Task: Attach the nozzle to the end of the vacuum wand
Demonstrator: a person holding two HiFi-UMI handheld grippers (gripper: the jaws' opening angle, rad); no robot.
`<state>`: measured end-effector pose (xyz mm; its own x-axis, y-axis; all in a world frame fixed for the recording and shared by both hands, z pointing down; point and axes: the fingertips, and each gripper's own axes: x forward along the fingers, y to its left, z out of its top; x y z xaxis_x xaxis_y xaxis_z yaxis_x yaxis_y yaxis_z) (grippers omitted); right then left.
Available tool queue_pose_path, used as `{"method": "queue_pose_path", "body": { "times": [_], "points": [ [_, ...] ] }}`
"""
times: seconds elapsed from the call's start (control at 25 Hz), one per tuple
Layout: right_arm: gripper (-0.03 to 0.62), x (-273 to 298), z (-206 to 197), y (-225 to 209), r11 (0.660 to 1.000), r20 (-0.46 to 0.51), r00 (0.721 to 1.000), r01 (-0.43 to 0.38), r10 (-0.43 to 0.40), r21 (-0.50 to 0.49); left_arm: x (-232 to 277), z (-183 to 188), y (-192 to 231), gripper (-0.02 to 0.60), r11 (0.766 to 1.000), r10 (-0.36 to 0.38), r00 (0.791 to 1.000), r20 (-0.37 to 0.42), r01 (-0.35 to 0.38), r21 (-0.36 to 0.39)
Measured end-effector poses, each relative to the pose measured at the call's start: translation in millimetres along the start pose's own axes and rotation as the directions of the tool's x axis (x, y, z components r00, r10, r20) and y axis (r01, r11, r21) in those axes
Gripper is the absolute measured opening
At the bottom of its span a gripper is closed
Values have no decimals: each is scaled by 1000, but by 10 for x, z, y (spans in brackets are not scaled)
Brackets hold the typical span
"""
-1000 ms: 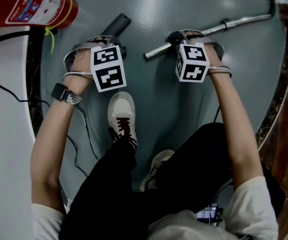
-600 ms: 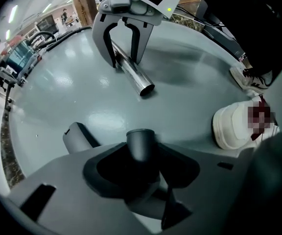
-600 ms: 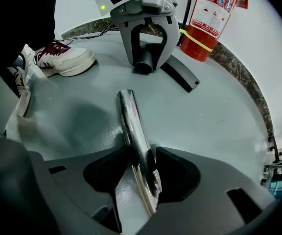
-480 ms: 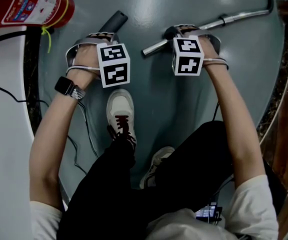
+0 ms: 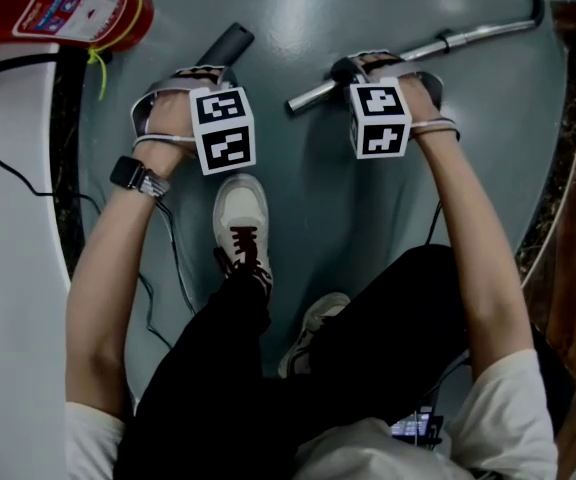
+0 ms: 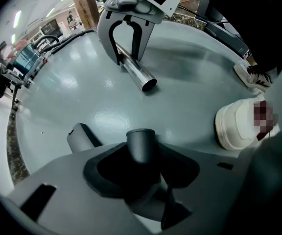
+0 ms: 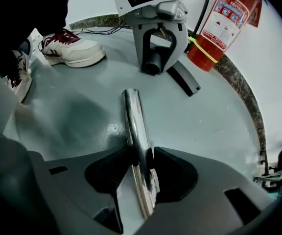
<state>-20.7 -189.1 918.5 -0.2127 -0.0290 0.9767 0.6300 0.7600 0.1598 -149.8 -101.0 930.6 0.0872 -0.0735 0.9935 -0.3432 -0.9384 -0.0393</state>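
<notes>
1. Upper left of the head view: red fire extinguisher (image 5: 63,8), a glossy cylinder, not in play.
2. Your left hand-held gripper (image 7: 159,66) looks clamped on the nozzle (image 5: 230,43). It's matte dark-grey plastic with a round collar tapering to a flat tip, lying on the glossy grey floor (image 5: 318,198), top left of centre.
3. Vacuum wand (image 7: 132,116): a thin polished chrome tube flat on the floor. Its open end is at top centre and it runs to the upper right.
4. Your right hand-held gripper (image 6: 129,60) has just been closing its jaws. The wand sits between the pads, which look to be in contact.
5. Nozzle and wand lie where they were a second ago, ends apart. My read: both grasps are set, and lift and align comes next. Chrome is slick, so watch for slip.
</notes>
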Motion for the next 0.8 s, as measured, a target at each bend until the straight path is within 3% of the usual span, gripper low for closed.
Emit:
{"method": "queue_pose_path", "body": {
  "times": [0.16,0.28,0.56,0.8],
  "points": [
    [166,-82,-37,34,1000,-8,1000,4,-4,8,-37,-31,-63,186,998,21,999,41,-19,-52],
    [166,-131,-46,28,1000,-6,1000,19,-19,13,-116,-28,-75,186,987,32,993,114,-13,-159],
    [166,-284,9,-122,995,12,996,89,-90,35,-234,36,0,186,957,109,969,223,-41,-288],
    [166,-389,68,-283,988,8,989,144,-145,65,-341,138,43,186,917,137,935,327,5,-400]
  ]
}}
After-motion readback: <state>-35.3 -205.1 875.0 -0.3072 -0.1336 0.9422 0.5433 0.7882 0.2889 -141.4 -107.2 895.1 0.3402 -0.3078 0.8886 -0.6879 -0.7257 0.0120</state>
